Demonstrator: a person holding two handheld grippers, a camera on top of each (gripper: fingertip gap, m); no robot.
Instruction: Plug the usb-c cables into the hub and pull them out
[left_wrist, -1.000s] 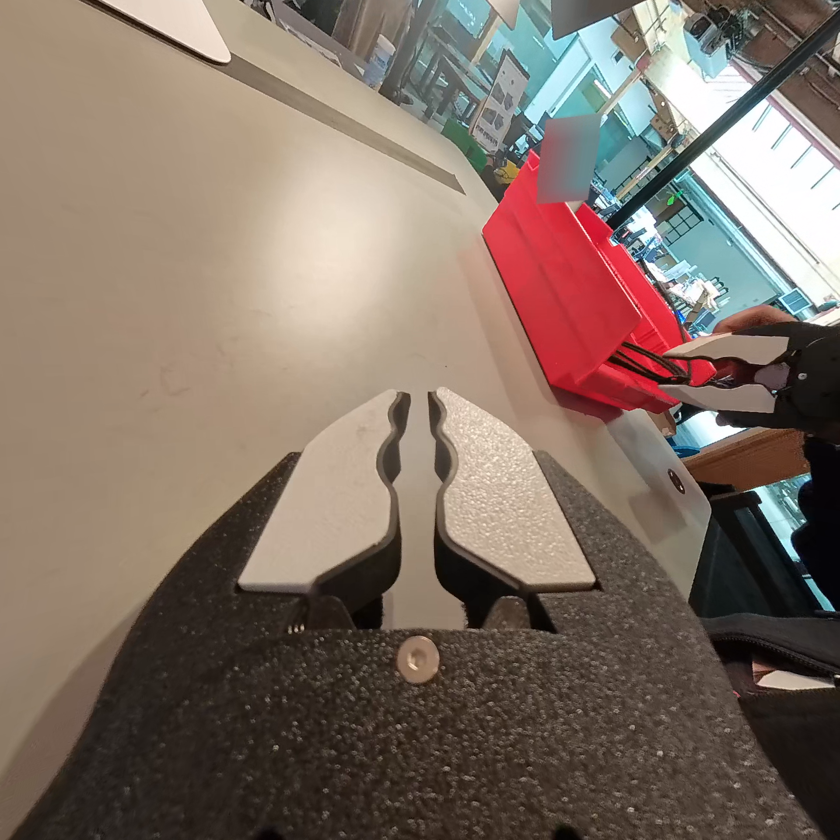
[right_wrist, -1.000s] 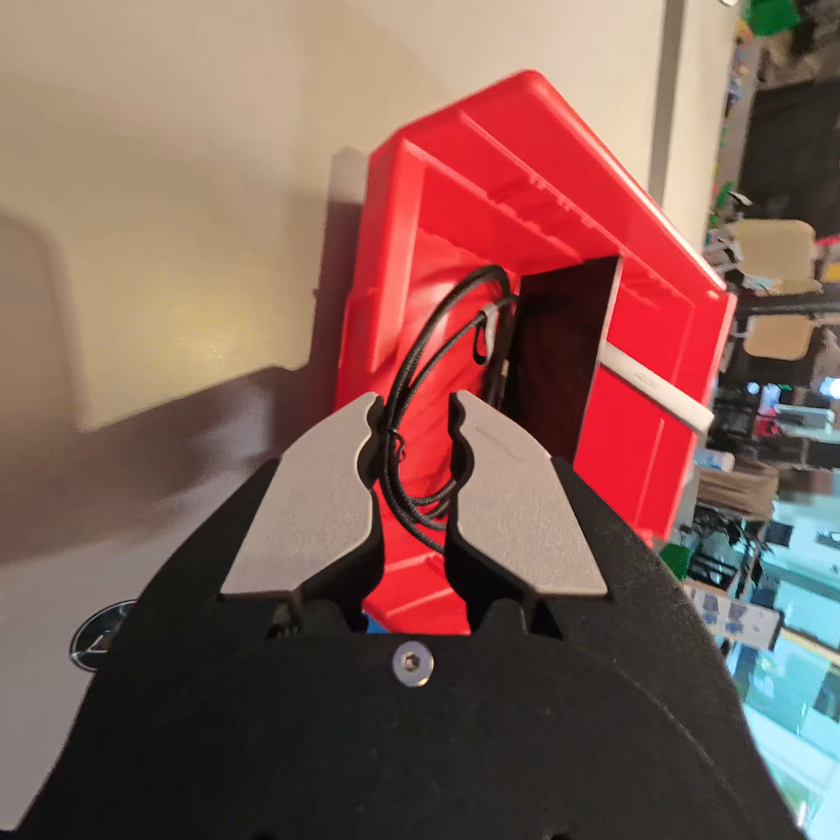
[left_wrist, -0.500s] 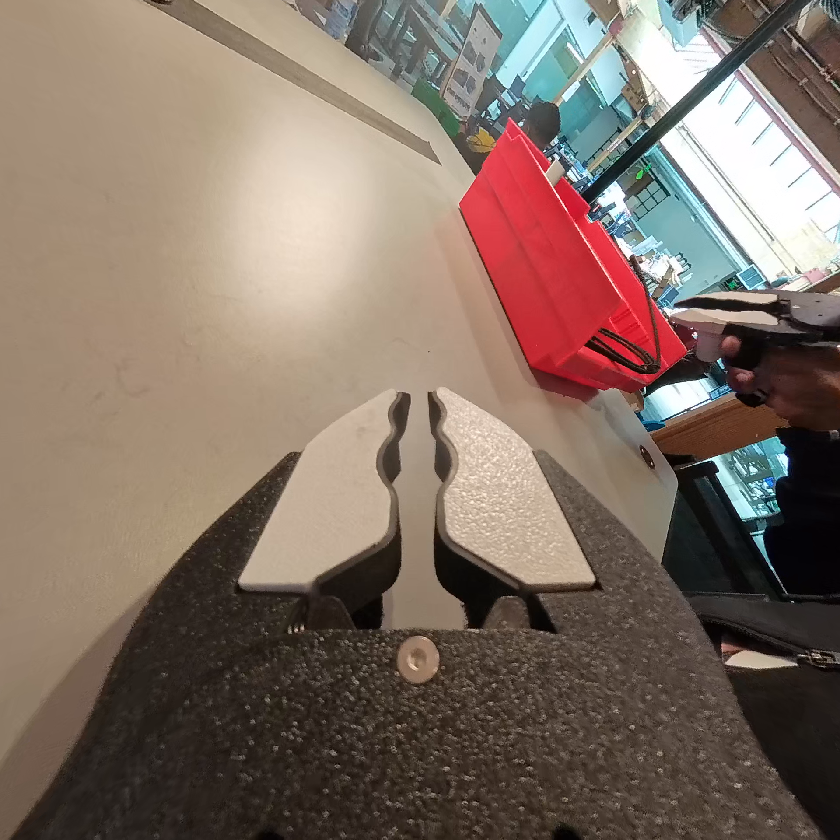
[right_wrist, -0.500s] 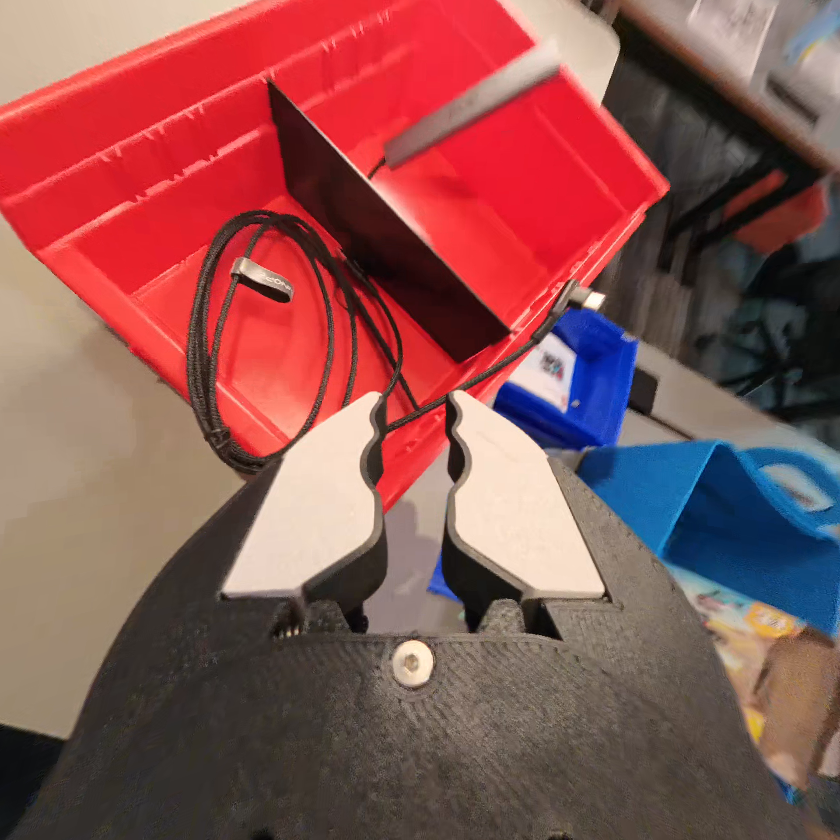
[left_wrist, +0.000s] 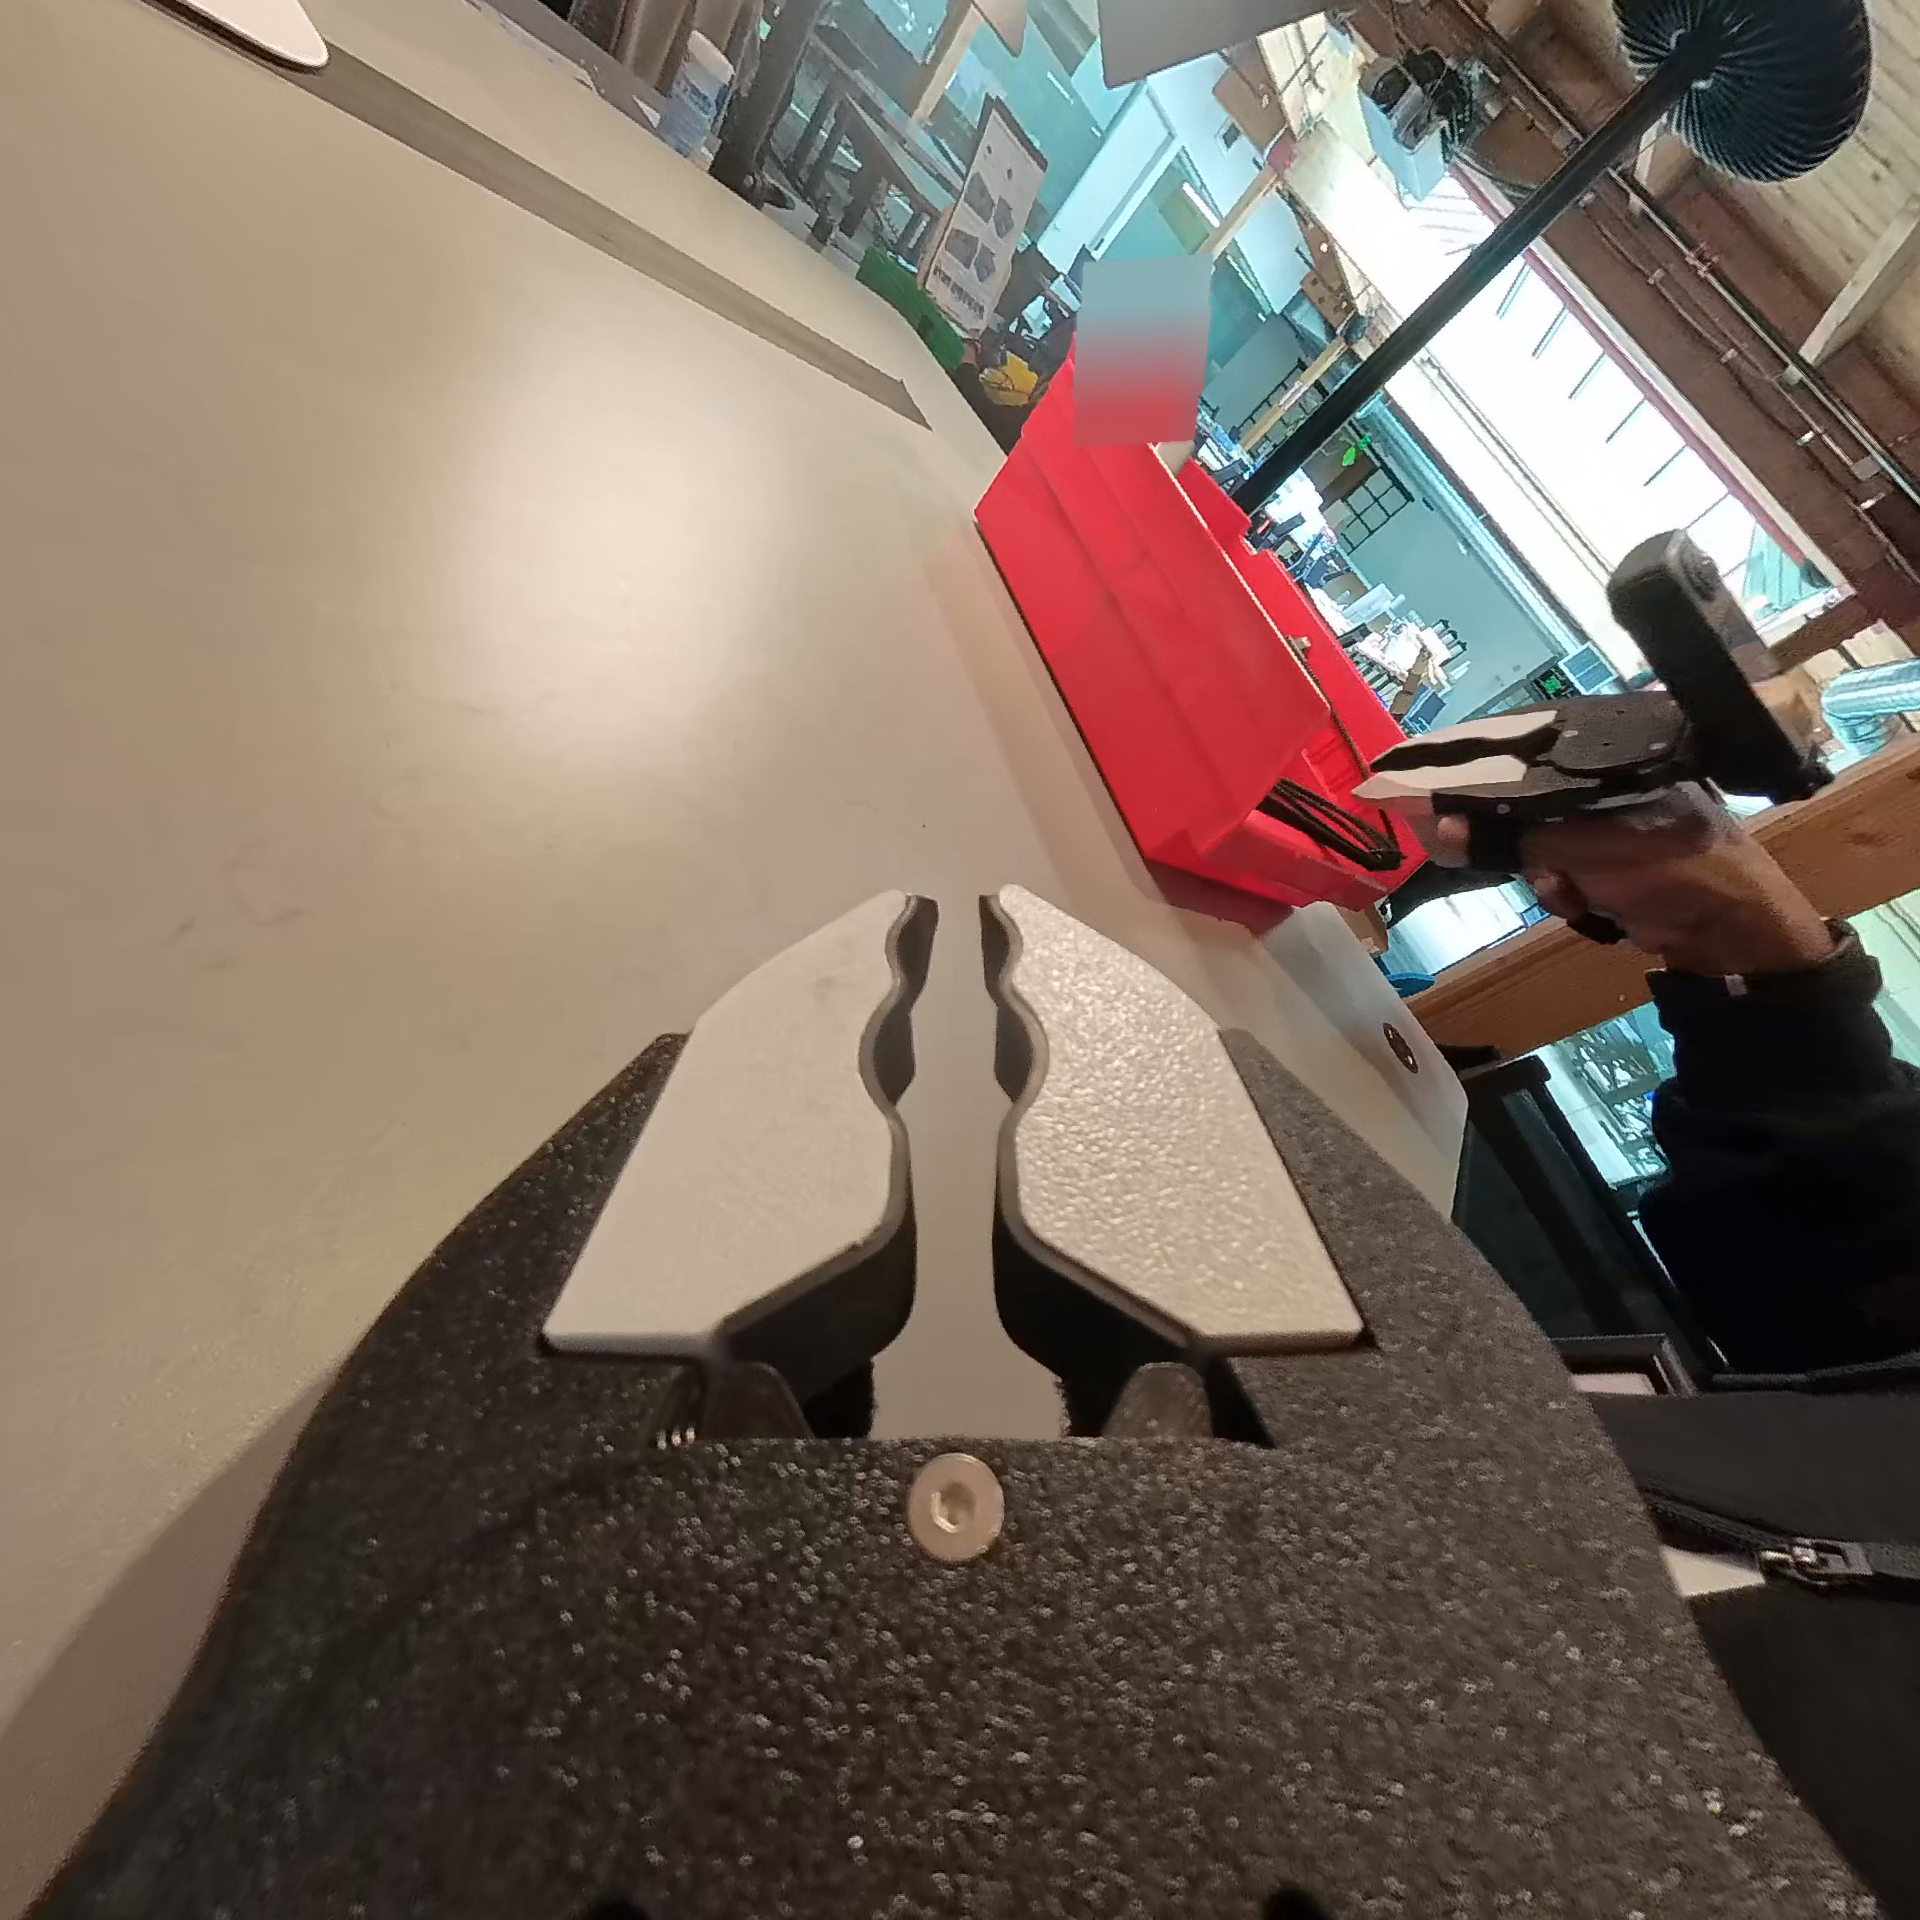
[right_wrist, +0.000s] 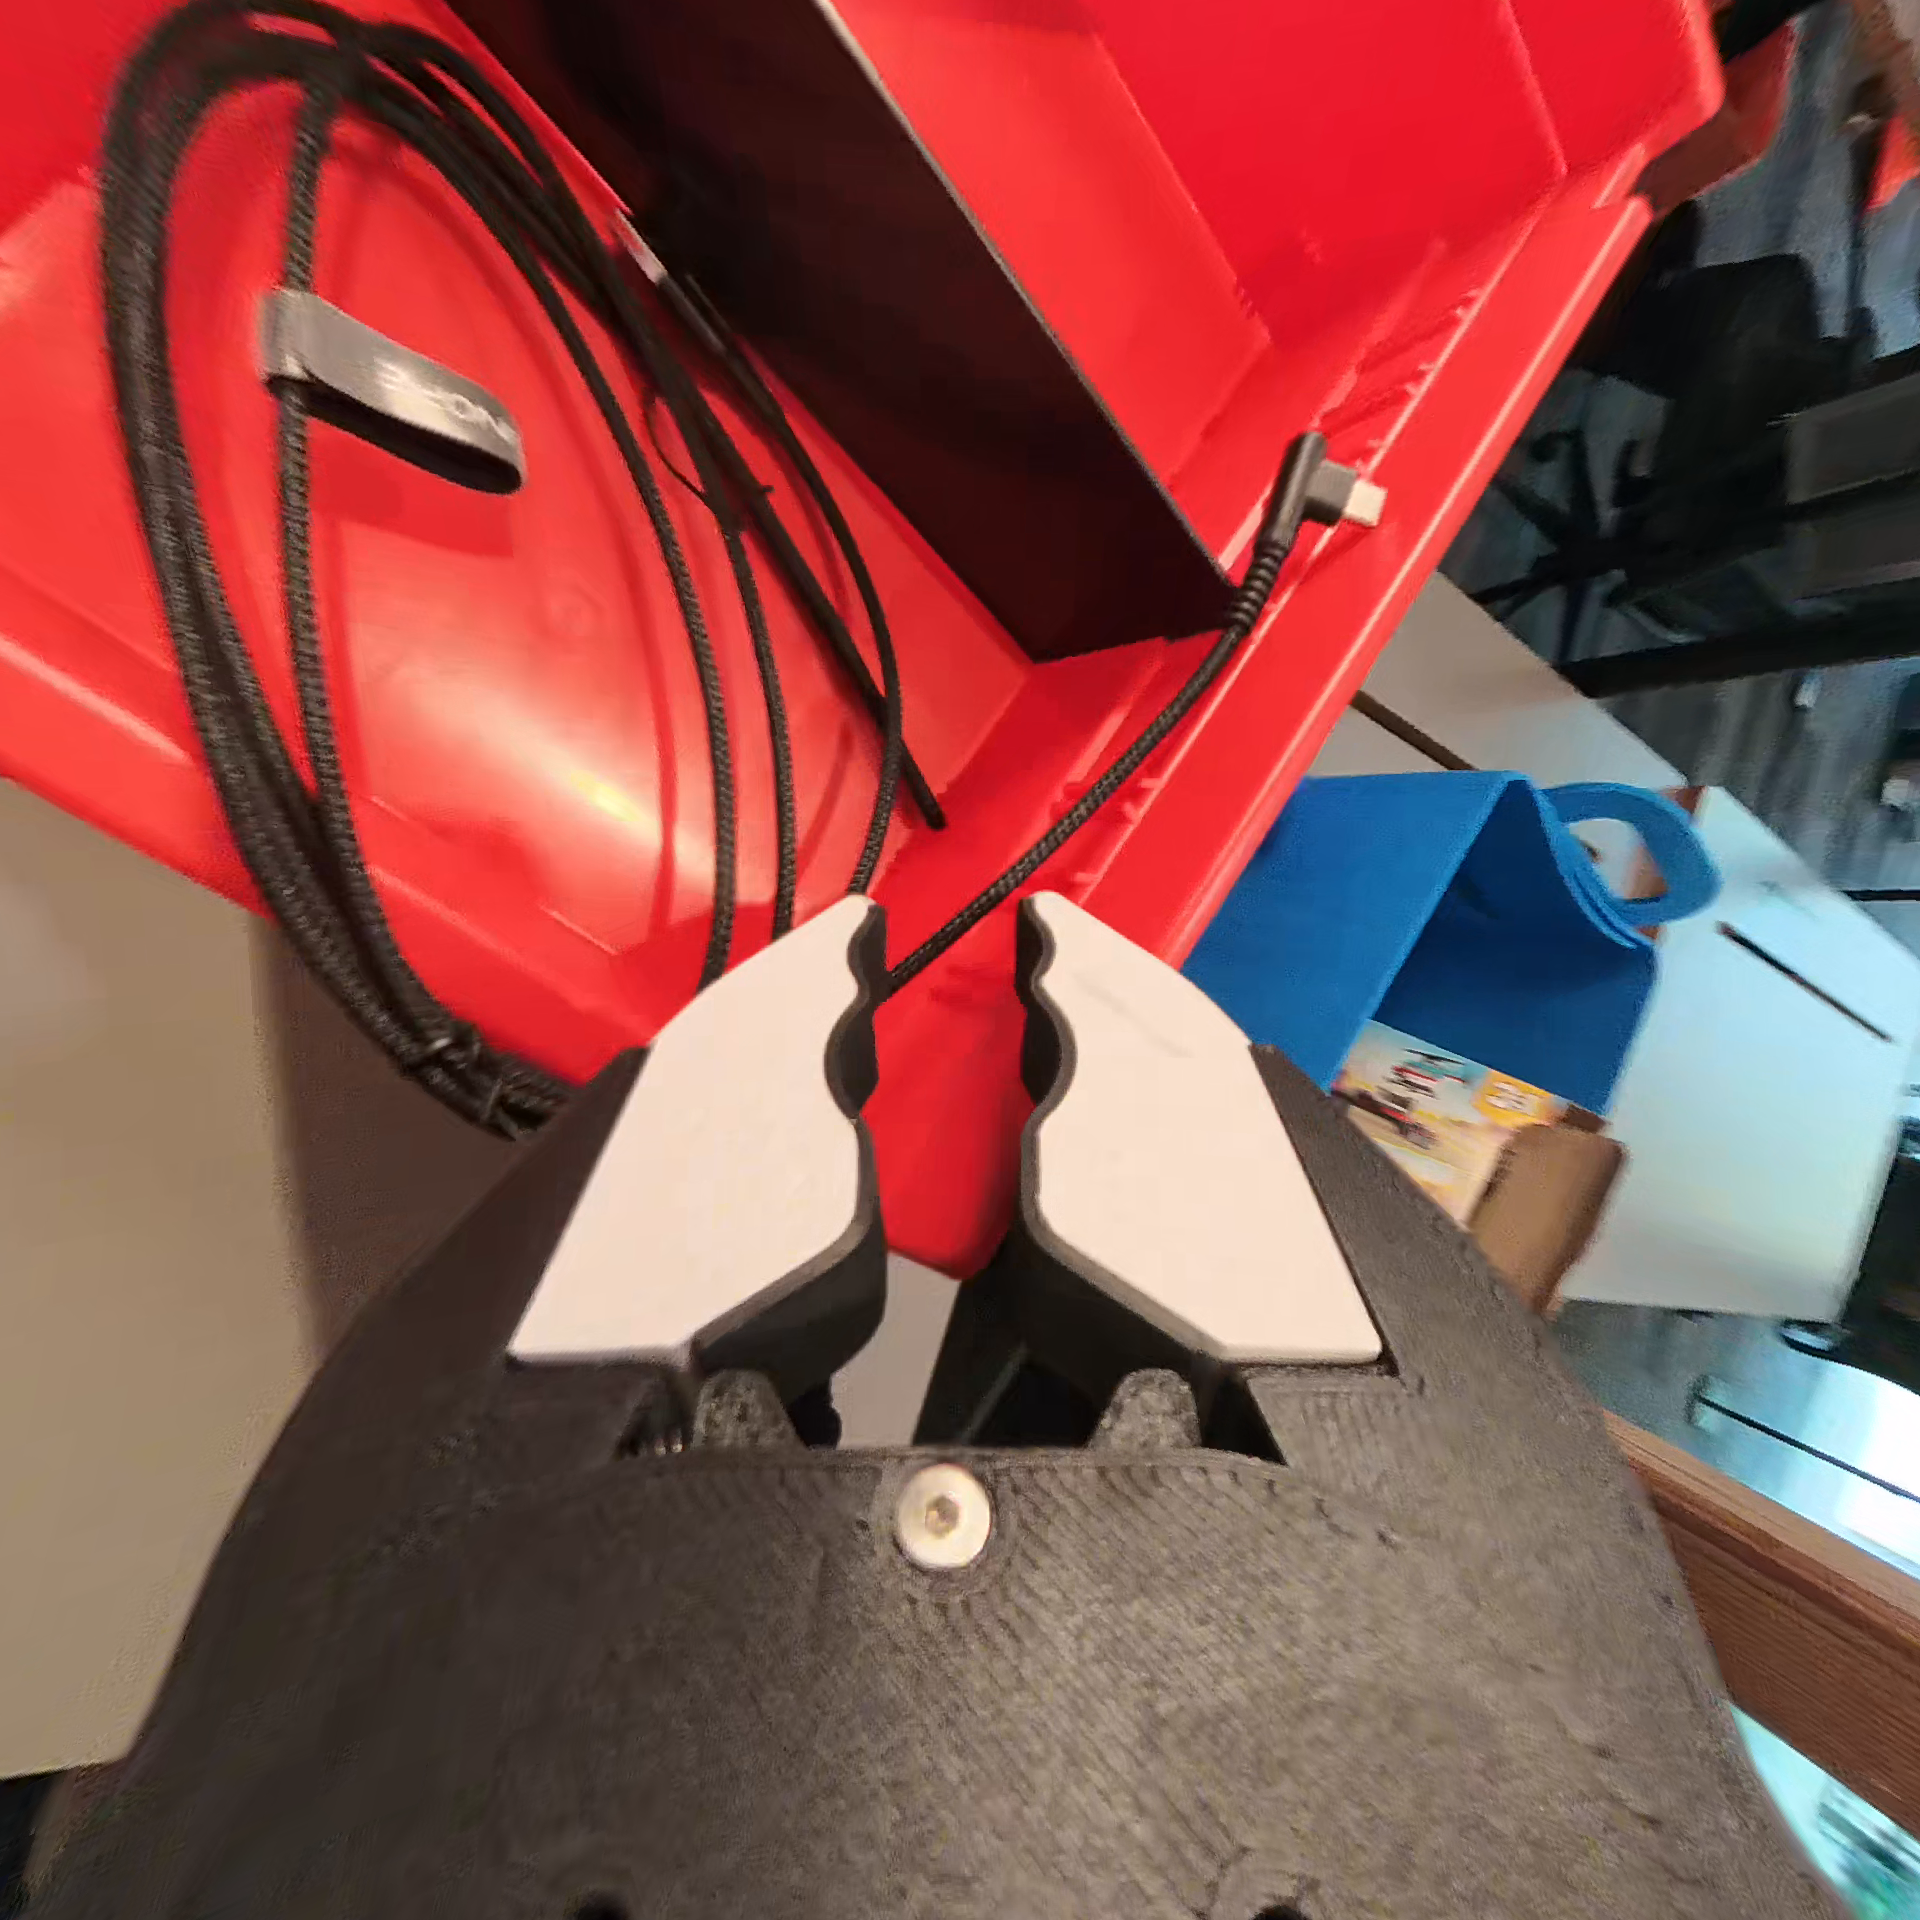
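- The right gripper hangs over the near corner of the red bin, jaws parted by a narrow gap; the black cable runs against the left finger only, unclamped.
- Its angled plug sticks out past the bin rim.
- The left gripper, jaws almost together and empty, sits low over the table, well apart from the bin.

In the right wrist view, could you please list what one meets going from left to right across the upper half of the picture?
Coiled black cable → grey cable strap → black divider → angled plug → blue felt bag.
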